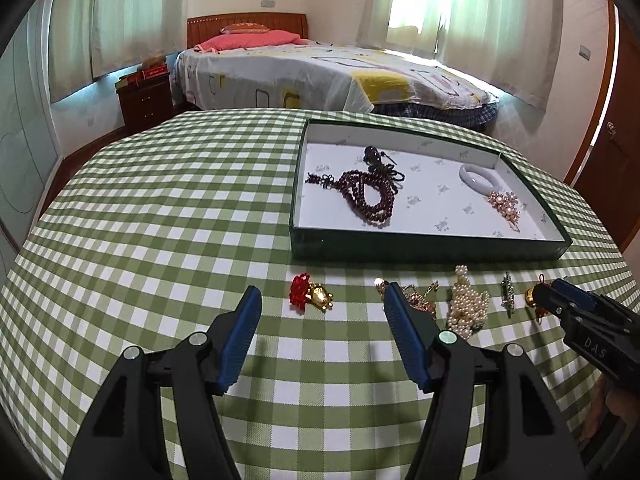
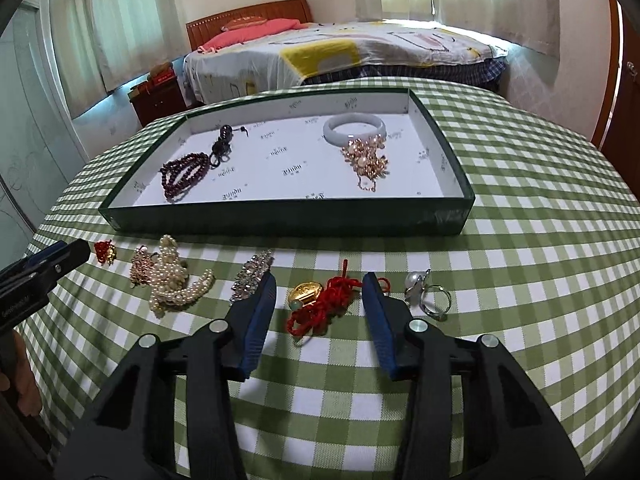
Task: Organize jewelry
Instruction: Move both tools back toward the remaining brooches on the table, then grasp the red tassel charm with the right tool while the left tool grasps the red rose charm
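A green tray [image 1: 424, 246] [image 2: 280, 220] with a white floor holds dark red beads [image 1: 366, 196] [image 2: 184, 174], a white bangle [image 1: 480, 176] [image 2: 354, 128] and a pink-gold pearl piece [image 1: 506, 206] [image 2: 366, 162]. Loose pieces lie in a row before it. My left gripper [image 1: 322, 300] is open, with a red-and-gold charm [image 1: 310, 298] [image 2: 105, 252] just beyond its tips. My right gripper [image 2: 320, 286] is open around a gold ingot on red cord [image 2: 320, 304], not touching it. A pearl strand [image 1: 466, 304] [image 2: 174, 280], crystal clip [image 2: 252, 274] [image 1: 508, 294] and silver rings [image 2: 428, 294] lie beside.
The table has a green-and-white checked cloth [image 1: 160, 220] [image 2: 540, 220]. A gold chain piece [image 1: 420, 300] [image 2: 140, 270] lies by the pearls. The right gripper shows at the left wrist view's right edge [image 1: 560, 294]. A bed [image 1: 320, 76] and a nightstand [image 1: 146, 100] stand behind.
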The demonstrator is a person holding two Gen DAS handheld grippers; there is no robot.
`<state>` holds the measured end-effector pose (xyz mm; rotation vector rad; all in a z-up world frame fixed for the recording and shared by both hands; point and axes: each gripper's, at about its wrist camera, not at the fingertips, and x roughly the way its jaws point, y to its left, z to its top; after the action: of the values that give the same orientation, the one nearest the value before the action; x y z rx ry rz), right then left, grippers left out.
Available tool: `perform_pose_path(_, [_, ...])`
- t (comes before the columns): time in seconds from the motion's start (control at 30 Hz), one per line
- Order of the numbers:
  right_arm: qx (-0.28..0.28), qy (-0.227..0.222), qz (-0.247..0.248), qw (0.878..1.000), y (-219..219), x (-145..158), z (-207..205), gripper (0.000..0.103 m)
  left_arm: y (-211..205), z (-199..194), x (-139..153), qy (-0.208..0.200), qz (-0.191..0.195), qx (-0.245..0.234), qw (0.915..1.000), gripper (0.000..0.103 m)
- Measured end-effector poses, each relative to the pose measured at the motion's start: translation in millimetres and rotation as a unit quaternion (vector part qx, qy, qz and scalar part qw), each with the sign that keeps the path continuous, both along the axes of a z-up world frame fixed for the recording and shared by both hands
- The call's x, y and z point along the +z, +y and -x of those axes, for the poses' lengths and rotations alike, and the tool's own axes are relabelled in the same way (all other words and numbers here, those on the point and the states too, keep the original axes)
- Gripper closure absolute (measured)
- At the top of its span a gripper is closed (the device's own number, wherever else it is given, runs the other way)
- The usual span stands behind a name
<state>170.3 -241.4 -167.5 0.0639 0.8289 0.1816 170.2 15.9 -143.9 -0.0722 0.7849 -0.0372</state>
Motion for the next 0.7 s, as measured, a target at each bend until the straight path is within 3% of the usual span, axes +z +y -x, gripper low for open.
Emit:
perform_pose_path(0.27, [0.005,0.008,0.004,1.0,2.1,-4.7,-5.8,0.061,0.3,-0.9,-5.8,0.006,-0.002,0.001,1.0,0.041])
perform_pose_path(0.33, [0.005,0.009,0.001,1.0,0.8,-4.9,-5.7,0.071,0.5,-1.2,-7.1,0.007,-0.002,0.001,1.0,0.041])
perform_pose_path(0.5, [0.01,0.011,-0.016,1.0,-1.3,-6.4,-6.2,0.085,1.0,-4.3,-9.4,0.01,-0.003,0.005,0.9999,0.041])
perform_pose_path(0.7, [0.014,0.01,-0.02,1.0,-0.9,-5.7,-4.4,0.086,4.3,-10.7,-13.4,0.014,-0.005,0.011,0.9998,0.041])
